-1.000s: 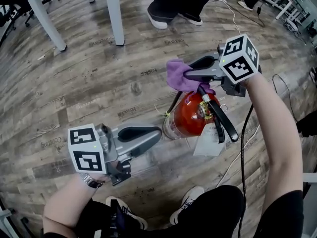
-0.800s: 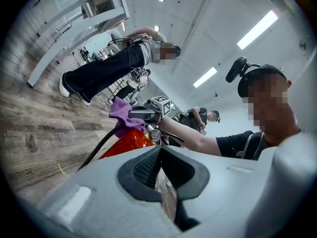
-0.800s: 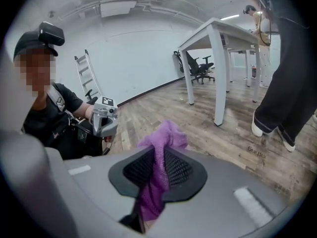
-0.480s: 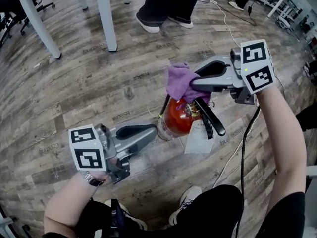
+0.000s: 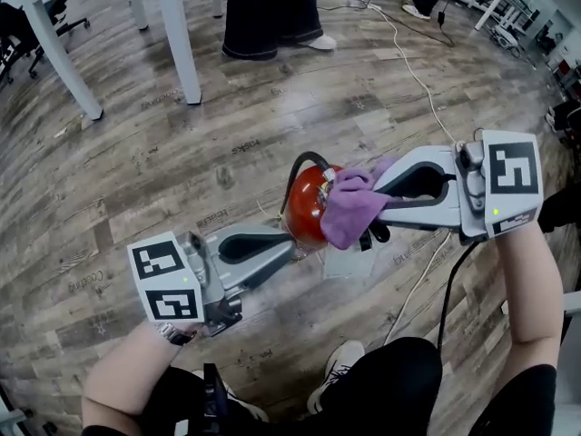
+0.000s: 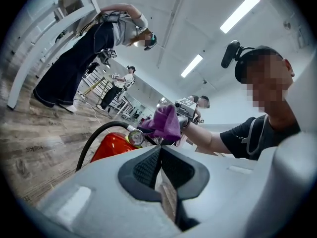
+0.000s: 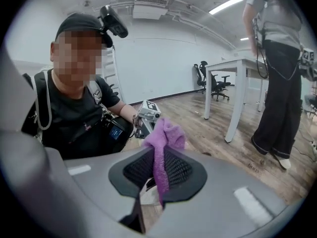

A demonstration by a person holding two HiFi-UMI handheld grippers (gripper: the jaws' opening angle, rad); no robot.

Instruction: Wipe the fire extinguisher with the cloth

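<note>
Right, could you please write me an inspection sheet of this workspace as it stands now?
Surface: wood-plank floor.
Job's things: red fire extinguisher with black hose on the floor; purple cloth over its valve end.
Clutter: white card beside the extinguisher.
Grippers: right gripper shut on the cloth; left gripper shut, empty, tip close to the extinguisher.
Cables: white cable across the floor; black cable hanging from the right gripper.
Surroundings: white table legs, a standing person, office chairs.
</note>
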